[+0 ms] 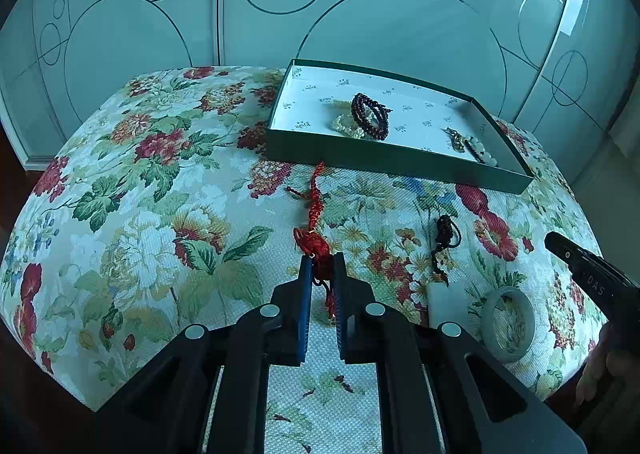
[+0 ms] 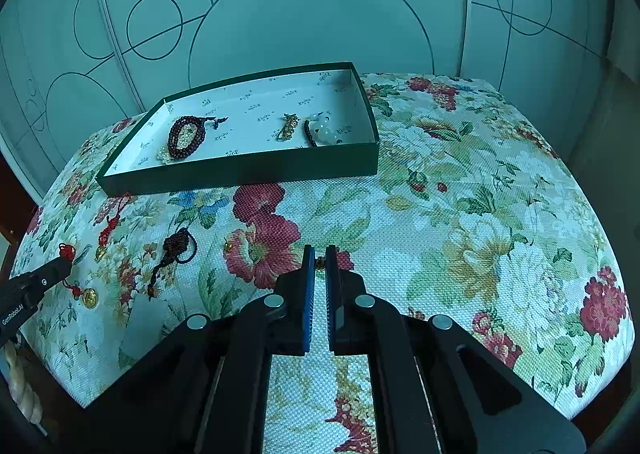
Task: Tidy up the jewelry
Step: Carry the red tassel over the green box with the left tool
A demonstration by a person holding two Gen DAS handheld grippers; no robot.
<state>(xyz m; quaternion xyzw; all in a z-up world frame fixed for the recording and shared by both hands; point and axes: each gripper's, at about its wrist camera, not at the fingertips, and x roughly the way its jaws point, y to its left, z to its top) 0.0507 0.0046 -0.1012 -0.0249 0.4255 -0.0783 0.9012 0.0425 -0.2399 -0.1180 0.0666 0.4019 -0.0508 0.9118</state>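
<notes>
Jewelry is split between two places: several pieces already lie in the green tray (image 1: 400, 168) at the far side of the desk (image 1: 160, 194), while the red knotted cord (image 1: 316, 242), the black knotted cord (image 1: 446, 232), a pale slab pendant (image 1: 446, 304) and the jade bangle (image 1: 508, 324) lie on the floral cloth. Your left tool (image 1: 322, 258) has its jaws narrowed around the near part of the red cord, whose tail runs up to the tray's front wall. Before you lift, check that the knot sits squarely between the pads, because a thin cord is likely to slip out of a grip on the strands alone. Raise it high enough that the trailing end and its gold charms clear the tray wall, then lower it onto bare lining between the dark bead bracelet (image 1: 370, 116) and the pieces at the right. Your right tool (image 2: 319, 254) is nearly closed, apparently around something small at its tips; I cannot tell what
</notes>
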